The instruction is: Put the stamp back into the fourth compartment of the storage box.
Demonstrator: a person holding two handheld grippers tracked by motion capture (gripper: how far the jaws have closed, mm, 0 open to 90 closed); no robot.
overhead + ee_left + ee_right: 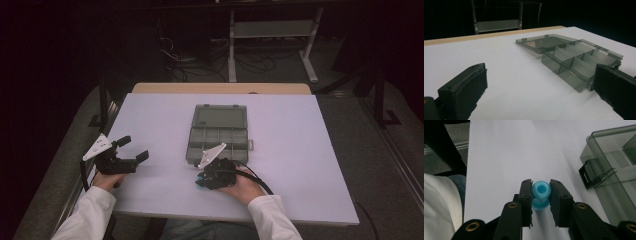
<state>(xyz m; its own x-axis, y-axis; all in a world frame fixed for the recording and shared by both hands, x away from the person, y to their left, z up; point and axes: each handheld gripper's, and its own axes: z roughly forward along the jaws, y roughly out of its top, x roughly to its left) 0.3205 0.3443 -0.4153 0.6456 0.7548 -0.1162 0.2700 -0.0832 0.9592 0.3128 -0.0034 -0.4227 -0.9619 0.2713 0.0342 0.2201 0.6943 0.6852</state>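
Note:
A small light-blue spool-shaped piece (541,190) sits on the white table (280,165), and my right gripper (541,195) is shut on it, both pads pressing its sides. In the high view my right gripper (202,181) rests on the table just in front of the open smoky-grey compartment box (192,131), with a bit of the blue piece (200,182) showing at its tip. My left gripper (135,148) hovers near the table's left edge, open with nothing between its jaws. The left gripper view looks between the wide jaws of my left gripper (539,86) at the box (571,80) with its lid laid flat behind.
The box's black latch (590,175) faces the right gripper, close to its right. A person's white sleeve (439,205) lies at the left of the right gripper view. Beyond the table's far wooden edge (220,88) stand metal frame legs (232,45) and cables on a dark floor.

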